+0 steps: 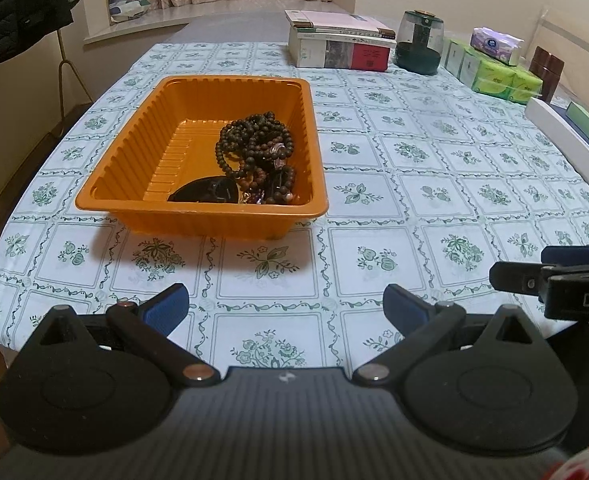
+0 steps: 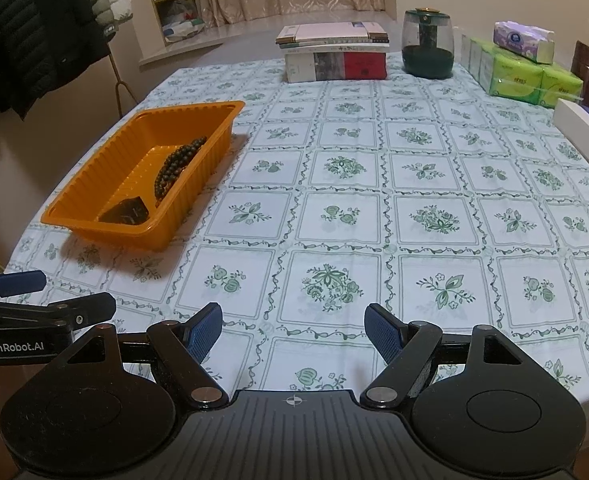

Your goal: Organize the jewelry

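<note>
An orange plastic tray [image 1: 106,196] sits on the patterned tablecloth, left of centre; it also shows in the right wrist view [image 2: 74,220]. Inside lie dark wooden bead strings [image 1: 254,148] piled at its right side and a flat black piece [image 1: 206,192]; the beads [image 2: 176,164] and the black piece [image 2: 126,211] also show in the right wrist view. My left gripper [image 1: 286,308] is open and empty, low over the near table edge, short of the tray. My right gripper [image 2: 293,330] is open and empty, to the right of the tray. Each gripper shows at the edge of the other's view.
At the far edge stand a stack of books [image 1: 340,46], a dark green jar [image 1: 418,46], green tissue packs [image 1: 494,72] with a purple tissue pack [image 1: 496,44] on top, and a brown box [image 1: 548,68]. A white box [image 1: 570,136] lies at the right edge. Jackets [image 2: 34,32] hang at left.
</note>
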Action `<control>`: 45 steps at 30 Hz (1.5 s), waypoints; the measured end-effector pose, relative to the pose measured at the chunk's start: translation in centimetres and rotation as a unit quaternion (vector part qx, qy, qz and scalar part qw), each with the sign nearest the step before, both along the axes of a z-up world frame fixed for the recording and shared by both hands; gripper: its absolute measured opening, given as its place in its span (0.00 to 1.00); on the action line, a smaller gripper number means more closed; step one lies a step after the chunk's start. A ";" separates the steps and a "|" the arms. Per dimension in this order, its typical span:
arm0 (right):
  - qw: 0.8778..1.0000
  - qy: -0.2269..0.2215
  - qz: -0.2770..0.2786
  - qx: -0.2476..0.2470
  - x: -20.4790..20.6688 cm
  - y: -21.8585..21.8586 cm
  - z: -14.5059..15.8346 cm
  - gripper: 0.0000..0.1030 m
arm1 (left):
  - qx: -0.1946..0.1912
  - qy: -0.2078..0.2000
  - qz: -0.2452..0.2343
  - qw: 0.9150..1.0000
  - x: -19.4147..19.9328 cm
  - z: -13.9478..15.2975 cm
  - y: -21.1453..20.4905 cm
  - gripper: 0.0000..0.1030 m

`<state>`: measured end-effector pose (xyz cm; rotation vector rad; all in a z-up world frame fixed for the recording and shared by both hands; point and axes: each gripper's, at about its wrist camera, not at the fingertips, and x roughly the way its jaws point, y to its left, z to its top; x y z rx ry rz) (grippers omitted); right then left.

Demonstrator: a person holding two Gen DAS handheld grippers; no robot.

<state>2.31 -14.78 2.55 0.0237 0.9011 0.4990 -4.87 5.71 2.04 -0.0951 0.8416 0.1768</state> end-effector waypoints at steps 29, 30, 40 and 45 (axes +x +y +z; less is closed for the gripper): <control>1.000 0.004 0.000 0.000 -0.1 0.3 -0.3 0.76 | 0.002 0.000 0.001 1.000 0.2 -0.2 -0.1 0.99; 1.000 0.004 -0.001 0.000 -0.1 0.3 -0.3 0.76 | 0.002 0.000 0.001 1.000 0.2 -0.2 -0.1 0.99; 1.000 0.004 0.000 0.000 -0.1 0.3 -0.3 0.76 | 0.002 -0.002 0.002 1.000 0.2 -0.2 -0.2 0.99; 1.000 0.004 0.000 0.000 0.0 0.3 -0.2 0.76 | 0.002 -0.002 0.002 1.000 0.2 -0.2 -0.2 0.99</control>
